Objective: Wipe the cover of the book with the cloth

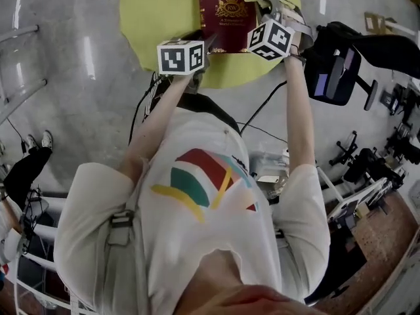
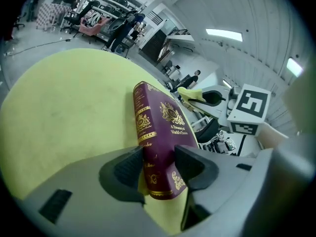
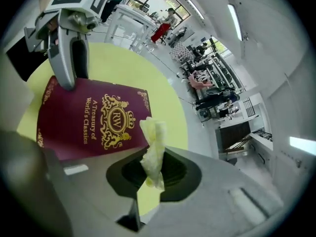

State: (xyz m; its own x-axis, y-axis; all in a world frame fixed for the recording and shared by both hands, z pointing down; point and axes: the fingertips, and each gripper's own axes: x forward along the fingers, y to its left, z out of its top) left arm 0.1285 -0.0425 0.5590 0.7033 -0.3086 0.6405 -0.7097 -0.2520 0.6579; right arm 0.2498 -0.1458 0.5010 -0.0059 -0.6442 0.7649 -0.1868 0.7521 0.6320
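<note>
Grey fingers [image 2: 129, 170] of the left gripper [image 2: 160, 172] are clamped on the near end of the maroon book [image 2: 159, 127], one on the spine side and one on the front cover. From the head view I see the book over the round yellow surface [image 1: 157, 12], with its gilt-crested cover turned up and toward the right gripper [image 3: 154, 174]. I cannot tell whether it rests flat. Farther off and to the right, the right gripper's fingers are closed together on a pale yellow cloth [image 3: 154, 147], which stands bunched out of them. The cloth sits just beside the book's far right corner, and I cannot tell whether the two touch. Beyond the surface lies grey floor [image 1: 79, 97].
</note>
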